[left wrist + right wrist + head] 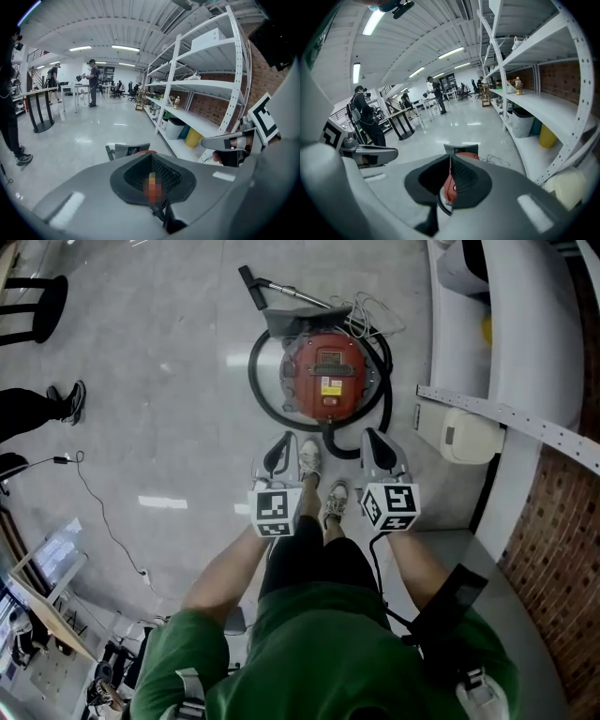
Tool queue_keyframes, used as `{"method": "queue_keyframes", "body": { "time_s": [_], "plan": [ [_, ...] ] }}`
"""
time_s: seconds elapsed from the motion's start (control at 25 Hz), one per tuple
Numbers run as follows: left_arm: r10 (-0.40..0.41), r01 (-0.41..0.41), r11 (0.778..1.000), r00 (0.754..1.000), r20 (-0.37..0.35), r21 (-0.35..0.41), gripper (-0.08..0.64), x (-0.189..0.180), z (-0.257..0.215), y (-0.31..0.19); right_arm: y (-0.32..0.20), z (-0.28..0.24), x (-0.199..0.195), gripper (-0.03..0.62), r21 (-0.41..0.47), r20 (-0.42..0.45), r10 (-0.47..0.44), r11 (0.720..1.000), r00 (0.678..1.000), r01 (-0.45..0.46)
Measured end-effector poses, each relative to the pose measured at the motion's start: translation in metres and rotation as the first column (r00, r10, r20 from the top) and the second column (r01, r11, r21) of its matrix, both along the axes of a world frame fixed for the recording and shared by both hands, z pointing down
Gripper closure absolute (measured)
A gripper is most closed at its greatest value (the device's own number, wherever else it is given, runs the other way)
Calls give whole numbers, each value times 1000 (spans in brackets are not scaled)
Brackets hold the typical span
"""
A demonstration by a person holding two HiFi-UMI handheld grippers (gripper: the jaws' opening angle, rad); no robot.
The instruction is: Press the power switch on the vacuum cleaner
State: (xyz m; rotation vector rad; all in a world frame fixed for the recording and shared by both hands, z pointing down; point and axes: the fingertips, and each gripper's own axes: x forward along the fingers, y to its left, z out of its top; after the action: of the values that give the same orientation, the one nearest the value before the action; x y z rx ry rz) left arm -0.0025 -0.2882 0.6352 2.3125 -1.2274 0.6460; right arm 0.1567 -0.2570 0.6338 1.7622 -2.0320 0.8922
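In the head view, the red vacuum (325, 376) stood on the grey floor (159, 352), far of the person's shoes (309, 460) and left of the white shelf (525, 343); a black hose (255, 371) ringed it, and its wand (281, 289) lay at the far side; we could not pick out the power switch on its top. The left gripper (281, 444) and the right gripper (373, 442) hung side by side near the vacuum's near edge, one either side of the shoes, both pointing toward it and touching nothing.

In the left gripper view, the left gripper (152, 180) had its jaws pressed together with nothing between them; just beyond their tips showed the vacuum's (129, 151) grey top part and a sliver of its red body; the right gripper (229, 143) was at the right, in front of the shelf (206, 84), where a yellow bin (193, 137) sat low down.

In the right gripper view, the right gripper (450, 180) was all but closed, with only a thin slit left and no object in it; through that slit and above the tips we saw the vacuum (461, 151); its cord (497, 161) lay on the floor at the right; the left gripper (370, 152) was at the left.
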Motion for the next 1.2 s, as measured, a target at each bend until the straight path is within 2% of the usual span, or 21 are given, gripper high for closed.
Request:
{"method": "queue_keyframes", "body": {
  "time_s": [0.2, 0.52, 1.2],
  "plan": [
    [13, -12, 999, 1000, 7, -37, 552, 0, 31, -10, -10, 36, 0, 580, -50, -8, 5, 999, 1000, -5],
    [63, -61, 995, 998, 21, -83, 552, 10, 88, -8, -10, 105, -8, 568, -142, -16, -37, 989, 999, 34],
    [54, -49, 983, 998, 23, -178, 552, 18, 175, -5, -22, 211, -14, 558, -267, -39, -80, 961, 996, 67]
  ]
}}
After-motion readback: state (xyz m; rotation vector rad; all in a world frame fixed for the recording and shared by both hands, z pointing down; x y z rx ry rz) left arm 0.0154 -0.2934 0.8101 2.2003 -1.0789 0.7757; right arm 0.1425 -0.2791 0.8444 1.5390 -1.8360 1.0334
